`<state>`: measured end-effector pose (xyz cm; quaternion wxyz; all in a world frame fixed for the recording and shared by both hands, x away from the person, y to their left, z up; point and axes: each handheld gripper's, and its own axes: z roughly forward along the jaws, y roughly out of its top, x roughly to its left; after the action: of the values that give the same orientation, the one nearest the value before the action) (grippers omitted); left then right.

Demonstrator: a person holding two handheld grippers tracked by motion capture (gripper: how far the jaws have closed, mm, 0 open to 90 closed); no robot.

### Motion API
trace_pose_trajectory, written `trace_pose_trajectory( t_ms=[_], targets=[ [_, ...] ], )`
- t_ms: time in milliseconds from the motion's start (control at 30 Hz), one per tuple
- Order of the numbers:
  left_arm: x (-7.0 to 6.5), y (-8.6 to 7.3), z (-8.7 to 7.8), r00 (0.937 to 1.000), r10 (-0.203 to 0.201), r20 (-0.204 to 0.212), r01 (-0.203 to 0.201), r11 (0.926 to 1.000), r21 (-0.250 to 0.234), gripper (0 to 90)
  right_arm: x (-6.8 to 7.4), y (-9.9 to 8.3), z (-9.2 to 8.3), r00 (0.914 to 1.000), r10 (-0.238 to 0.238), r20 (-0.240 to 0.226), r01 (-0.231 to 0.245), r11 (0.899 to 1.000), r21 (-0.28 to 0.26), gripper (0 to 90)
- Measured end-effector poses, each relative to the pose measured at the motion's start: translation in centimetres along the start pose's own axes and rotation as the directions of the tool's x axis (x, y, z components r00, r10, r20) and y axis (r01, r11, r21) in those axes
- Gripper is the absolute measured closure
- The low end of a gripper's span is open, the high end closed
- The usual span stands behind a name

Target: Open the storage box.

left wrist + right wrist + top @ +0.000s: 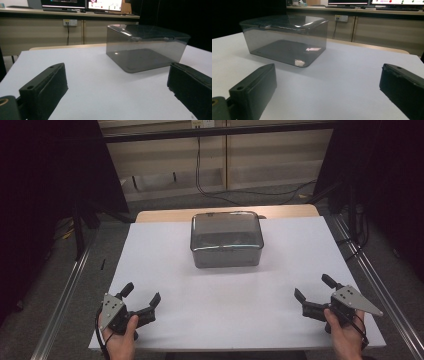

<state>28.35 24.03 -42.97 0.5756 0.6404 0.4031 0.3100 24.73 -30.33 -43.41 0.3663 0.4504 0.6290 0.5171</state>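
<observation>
White-covered worktop (225, 310) under dim light, beige cabinets and lit monitors (82, 3) behind. Smoky translucent lidded box (226, 239) toward the far middle of the worktop, upright, lid closed, nothing discernible inside. Left gripper (141, 301) near the front left corner, held in a hand (119, 340), fingers (45, 87) spread wide and released, grasping nothing. Right gripper (312, 291) near the front right corner, held likewise in the other hand (345, 335), fingers (254, 92) also apart and released. Both grippers well apart from the box, angled toward it.
</observation>
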Motion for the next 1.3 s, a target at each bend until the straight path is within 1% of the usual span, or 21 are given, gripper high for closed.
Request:
trace_pose_trajectory(
  t_ms=[33, 100, 233, 267, 300, 400, 433, 533, 633, 667, 767, 833, 867, 900, 933, 1033, 1067, 1133, 1167, 1267, 1300],
  targets=[
    [-0.1, 0.0, 0.0, 0.9999, -0.009, 0.006, 0.009, 1.0, 0.0, 2.5, 0.1, 0.0, 0.0, 1.0, 0.0, 0.002, 0.0, 1.0, 0.001, 1.0],
    [-0.1, 0.0, 0.0, 1.0, -0.006, 0.006, 0.006, 0.9999, 0.012, 2.5, 0.1, 0.0, 0.0, 1.0, 0.008, -0.004, -0.008, 1.0, 0.005, 1.0],
    [-0.1, 0.0, 0.1, 0.9999, -0.012, 0.003, 0.012, 0.9998, 0.018, 2.5, 0.1, 0.0, 0.0, 1.0, 0.005, -0.008, -0.005, 1.0, 0.002, 0.9],
    [-0.1, 0.0, 0.0, 0.9999, -0.012, 0.0, 0.012, 0.9996, 0.024, 2.6, 0.1, -0.1, 0.1, 0.9998, 0.011, -0.015, -0.011, 1.0, 0.005, 1.2],
    [-0.2, -0.1, 0.0, 0.9996, -0.027, -0.008, 0.027, 0.9992, 0.028, 2.7, 0.1, -0.1, 0.1, 0.9996, 0.018, -0.023, -0.018, 1.0, 0.012, 1.1],
    [-0.2, 0.0, 0.0, 0.9995, -0.027, -0.017, 0.028, 0.9987, 0.043, 3.6, 0.1, -0.1, 0.2, 0.9989, 0.028, -0.038, -0.027, 0.999, 0.018, 1.2],
    [-0.3, 0.0, 0.2, 0.9991, -0.038, -0.019, 0.038, 0.9985, 0.039, 3.9, 0.2, -0.2, 0.3, 0.9992, 0.022, -0.032, -0.022, 1.0, 0.017, 1.2],
    [-0.3, 0.1, 0.3, 0.9993, -0.037, -0.011, 0.037, 0.9987, 0.035, 4.1, 0.2, -0.1, 0.5, 0.9995, 0.019, -0.026, -0.019, 1.0, 0.019, 1.2],
    [-0.2, 0.1, 0.3, 0.9991, -0.041, -0.01, 0.042, 0.9985, 0.036, 4.0, 0.4, -0.1, 0.5, 0.9991, 0.008, -0.04, -0.007, 1.0, 0.02, 1.7],
    [-0.3, 0.1, 0.2, 0.9993, -0.034, -0.016, 0.034, 0.9989, 0.033, 3.0, 0.5, -0.1, 0.5, 0.9988, -0.006, -0.048, 0.006, 1.0, 0.008, 1.8],
    [-0.3, 0.1, 0.2, 0.9994, -0.031, -0.012, 0.032, 0.9991, 0.029, 3.0, 0.7, 0.0, 0.4, 0.9984, 0.006, -0.055, -0.006, 1.0, 0.0, 1.5],
    [-0.3, 0.1, 0.2, 0.9993, -0.033, -0.015, 0.034, 0.9991, 0.024, 3.0, 0.7, 0.0, 0.4, 0.9987, 0.007, -0.051, -0.007, 1.0, 0.003, 1.3],
    [-0.4, 0.1, 0.2, 0.9993, -0.028, -0.023, 0.028, 0.9993, 0.024, 3.0, 0.8, -0.1, 0.4, 0.9989, 0.01, -0.045, -0.009, 1.0, 0.006, 1.3],
    [-0.4, 0.1, 0.2, 0.9994, -0.028, -0.022, 0.029, 0.9993, 0.022, 3.0, 0.9, 0.0, 0.4, 0.9989, 0.017, -0.045, -0.016, 1.0, 0.005, 1.3],
    [-0.4, 0.1, 0.1, 0.9994, -0.03, -0.015, 0.031, 0.9992, 0.025, 3.0, 1.0, 0.0, 0.4, 0.9987, 0.016, -0.049, -0.016, 1.0, 0.004, 1.2],
    [-0.4, 0.1, 0.1, 0.9992, -0.039, -0.013, 0.039, 0.9987, 0.034, 3.0, 1.4, 0.2, 0.6, 0.9984, 0.014, -0.055, -0.014, 1.0, 0.004, 1.0],
    [-0.4, 0.1, 0.1, 0.9993, -0.036, -0.01, 0.036, 0.9987, 0.037, 3.0, 1.7, 0.2, 0.8, 0.9981, 0.0, -0.062, 0.001, 1.0, 0.01, 0.8],
    [-0.4, 0.1, 0.1, 0.9994, -0.033, -0.012, 0.034, 0.9988, 0.036, 3.0, 2.1, 0.3, 0.9, 0.997, 0.004, -0.077, -0.003, 1.0, 0.007, 0.6],
    [-0.4, 0.1, 0.1, 0.9994, -0.033, -0.013, 0.034, 0.9988, 0.034, 3.0, 2.1, 0.3, 0.9, 0.997, 0.004, -0.077, -0.003, 1.0, 0.007, 0.6],
    [-0.4, 0.0, 0.1, 0.9992, -0.039, -0.005, 0.039, 0.9987, 0.033, 3.1, 2.7, 0.7, 1.6, 0.9953, 0.008, -0.097, -0.008, 1.0, 0.002, 0.3],
    [-0.4, 0.0, 0.1, 0.9993, -0.036, 0.006, 0.036, 0.9987, 0.036, 3.4, 2.8, 0.7, 1.7, 0.9951, 0.004, -0.099, -0.004, 1.0, 0.003, 0.2]
  ],
)
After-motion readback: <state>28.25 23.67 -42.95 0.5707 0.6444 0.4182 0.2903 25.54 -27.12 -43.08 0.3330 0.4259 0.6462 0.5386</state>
